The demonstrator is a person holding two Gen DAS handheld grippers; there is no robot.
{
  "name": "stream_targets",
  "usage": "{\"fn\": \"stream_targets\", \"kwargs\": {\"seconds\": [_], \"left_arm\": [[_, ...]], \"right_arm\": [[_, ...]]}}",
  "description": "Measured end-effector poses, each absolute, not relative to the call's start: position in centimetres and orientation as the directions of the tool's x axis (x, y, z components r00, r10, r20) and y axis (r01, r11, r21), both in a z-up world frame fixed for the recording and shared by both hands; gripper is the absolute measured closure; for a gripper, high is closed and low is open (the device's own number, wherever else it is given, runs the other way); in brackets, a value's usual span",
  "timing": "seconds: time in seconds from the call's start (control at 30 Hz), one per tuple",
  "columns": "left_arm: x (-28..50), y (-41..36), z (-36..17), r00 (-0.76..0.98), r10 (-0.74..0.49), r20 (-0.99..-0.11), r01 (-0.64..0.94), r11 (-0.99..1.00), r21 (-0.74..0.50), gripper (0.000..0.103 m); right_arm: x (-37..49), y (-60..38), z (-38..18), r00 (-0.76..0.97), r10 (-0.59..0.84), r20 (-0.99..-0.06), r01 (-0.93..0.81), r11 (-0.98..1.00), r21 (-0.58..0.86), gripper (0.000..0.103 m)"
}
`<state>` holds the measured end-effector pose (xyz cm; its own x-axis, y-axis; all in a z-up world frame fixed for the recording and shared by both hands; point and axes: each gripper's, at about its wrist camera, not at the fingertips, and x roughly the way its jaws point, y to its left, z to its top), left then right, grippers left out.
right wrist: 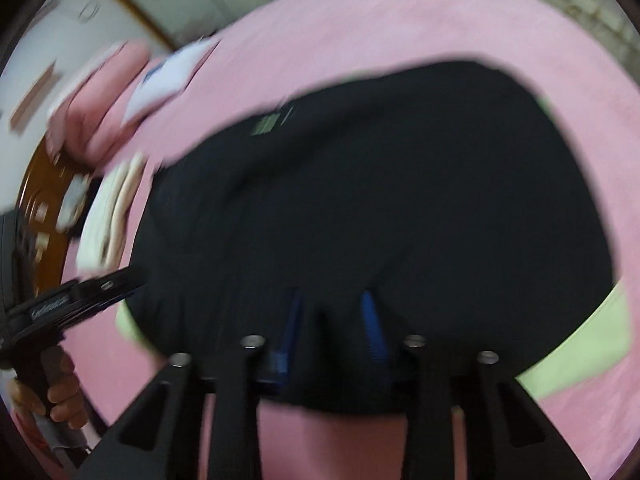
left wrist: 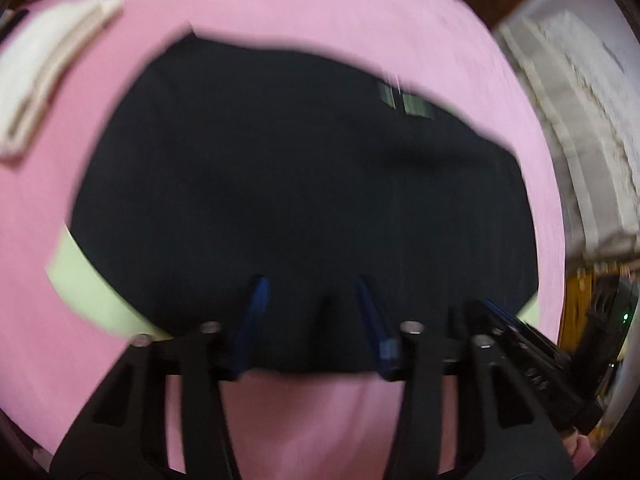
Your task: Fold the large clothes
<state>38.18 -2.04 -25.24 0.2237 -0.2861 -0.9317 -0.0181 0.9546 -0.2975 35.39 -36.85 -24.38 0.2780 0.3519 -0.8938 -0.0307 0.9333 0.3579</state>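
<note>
The black garment (left wrist: 304, 184) is spread out flat on the pink sheet (left wrist: 304, 4), and it sits right in front of both tongs, filling most of each view. It's pretty blurry in both shots, so no fabric detail, but there's a small greenish label (left wrist: 408, 102) near its far edge, ahead and a bit to the right of the left tongs.

The left tongs (left wrist: 314, 320) have their blue tips over the near edge of the garment. The jaws stand partly apart with dark cloth showing between them; can't tell whether they're actually pinching it. Same story for the right tongs (right wrist: 334, 330): blue tips over the near hem, a gap between them, cloth in that gap, grip unclear.

Something pale green (left wrist: 92, 292) pokes out from under the garment, to the left of the left tongs, and again off to the right of the right tongs.

Further out, a folded white cloth (left wrist: 44, 80) lies on the sheet, far ahead and left of the left tongs. In the right view the left tongs come in from the left edge, with a hand (right wrist: 60, 396) wrapped around the handle below.
</note>
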Motion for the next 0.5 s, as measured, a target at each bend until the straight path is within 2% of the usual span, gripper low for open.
{"fn": "stream_targets", "kwargs": {"seconds": [0.03, 0.07, 0.2, 0.3, 0.37, 0.5], "left_arm": [[37.0, -2.7, -25.8, 0.192, -0.291, -0.937, 0.000, 0.955, -0.296, 0.079], [35.8, -3.3, -26.5, 0.161, -0.294, -0.942, 0.027, 0.956, -0.293, 0.083], [32.8, -5.1, -27.4, 0.157, -0.273, -0.949, 0.117, 0.959, -0.257, 0.087], [32.3, -5.9, -27.7, 0.163, -0.307, -0.938, 0.125, 0.949, -0.289, 0.088], [32.6, -6.6, -28.1, 0.153, -0.342, -0.927, 0.134, 0.937, -0.323, 0.095], [33.9, -7.9, -28.9, 0.178, -0.375, -0.910, 0.141, 0.925, -0.354, 0.095]], "right_arm": [[34.3, -35.9, -24.9, 0.260, 0.364, -0.894, -0.052, 0.930, 0.364, 0.080], [33.1, -34.7, -25.4, 0.237, 0.388, -0.890, -0.077, 0.921, 0.381, 0.083], [30.0, -31.8, -25.8, 0.224, 0.465, -0.857, -0.133, 0.885, 0.445, 0.091], [29.7, -30.9, -26.6, 0.218, 0.476, -0.852, -0.145, 0.879, 0.454, 0.097], [30.6, -30.9, -27.2, 0.234, 0.488, -0.841, -0.135, 0.873, 0.469, 0.098], [32.0, -31.0, -29.0, 0.235, 0.531, -0.814, -0.115, 0.847, 0.519, 0.098]]}}
